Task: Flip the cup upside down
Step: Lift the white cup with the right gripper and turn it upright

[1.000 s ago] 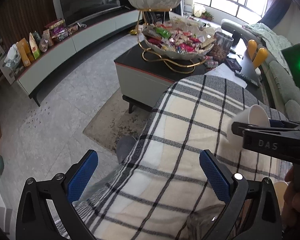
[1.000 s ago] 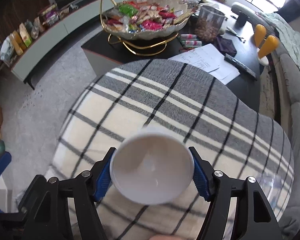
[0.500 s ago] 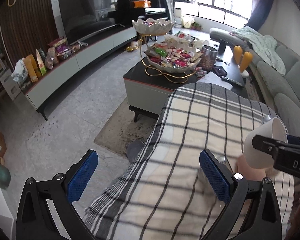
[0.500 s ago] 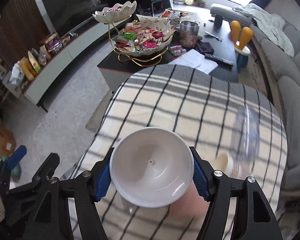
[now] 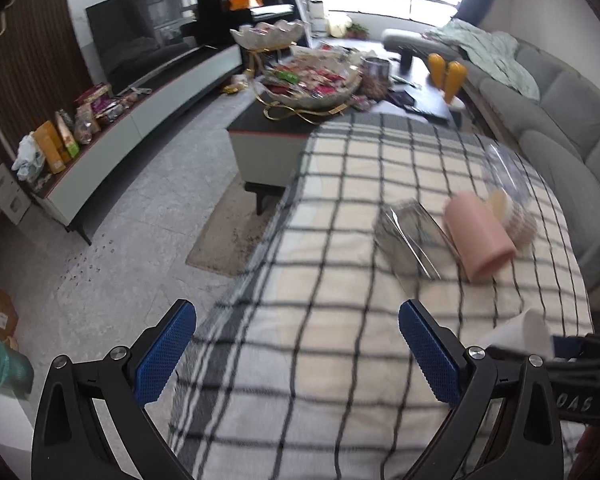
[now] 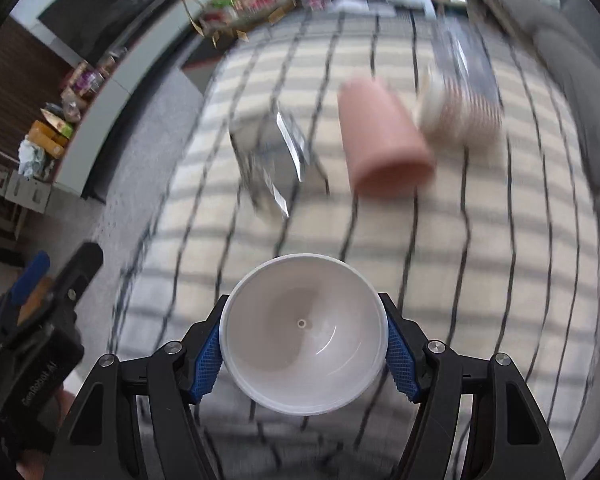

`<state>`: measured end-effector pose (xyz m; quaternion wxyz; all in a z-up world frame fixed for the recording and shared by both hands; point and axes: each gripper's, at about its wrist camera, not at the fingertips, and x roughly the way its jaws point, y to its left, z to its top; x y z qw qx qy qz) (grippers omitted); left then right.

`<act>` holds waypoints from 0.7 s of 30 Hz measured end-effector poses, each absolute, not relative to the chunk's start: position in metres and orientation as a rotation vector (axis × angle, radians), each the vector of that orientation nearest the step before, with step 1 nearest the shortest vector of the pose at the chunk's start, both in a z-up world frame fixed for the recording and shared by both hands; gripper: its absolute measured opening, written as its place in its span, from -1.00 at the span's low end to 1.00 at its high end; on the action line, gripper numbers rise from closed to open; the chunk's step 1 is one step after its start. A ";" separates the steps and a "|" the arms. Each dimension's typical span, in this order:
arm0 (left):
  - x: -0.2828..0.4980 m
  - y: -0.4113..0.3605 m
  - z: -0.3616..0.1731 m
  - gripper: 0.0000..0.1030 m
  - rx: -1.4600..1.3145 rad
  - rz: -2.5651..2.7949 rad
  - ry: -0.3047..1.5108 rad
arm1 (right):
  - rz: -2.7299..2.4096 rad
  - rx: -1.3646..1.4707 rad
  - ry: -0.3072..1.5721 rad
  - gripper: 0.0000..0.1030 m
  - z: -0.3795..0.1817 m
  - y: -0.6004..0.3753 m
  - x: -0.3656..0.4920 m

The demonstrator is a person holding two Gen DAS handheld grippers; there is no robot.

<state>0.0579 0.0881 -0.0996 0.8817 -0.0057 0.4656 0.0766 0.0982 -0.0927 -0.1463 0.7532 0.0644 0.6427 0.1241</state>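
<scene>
The right hand-held gripper point(image 6: 303, 350) grips the white cup point(image 6: 303, 336) by its sides, with the open mouth toward the camera, above the checked cloth point(image 6: 440, 248). Beyond the white cup, a pink cup point(image 6: 380, 144) lies on its side. The left hand-held gripper point(image 5: 296, 356) is wide open and holds nothing.

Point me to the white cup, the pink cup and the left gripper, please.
white cup point(image 6: 303, 334): right wrist view, inside its bowl.
pink cup point(image 5: 479, 236): left wrist view, on its side wall.
left gripper point(image 5: 296, 354): left wrist view, midway between its blue fingertips.
</scene>
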 end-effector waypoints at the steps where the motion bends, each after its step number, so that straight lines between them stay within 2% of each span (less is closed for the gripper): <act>1: 0.054 0.085 -0.100 1.00 -0.004 0.149 0.976 | 0.273 0.141 1.436 0.34 -0.151 -0.093 0.094; 8: 0.054 0.081 -0.118 1.00 -0.011 0.144 1.008 | 0.288 0.147 1.615 0.34 -0.195 -0.092 0.098; 21: 0.094 0.088 -0.147 1.00 -0.050 0.150 1.054 | 0.298 0.097 1.632 0.33 -0.230 -0.075 0.166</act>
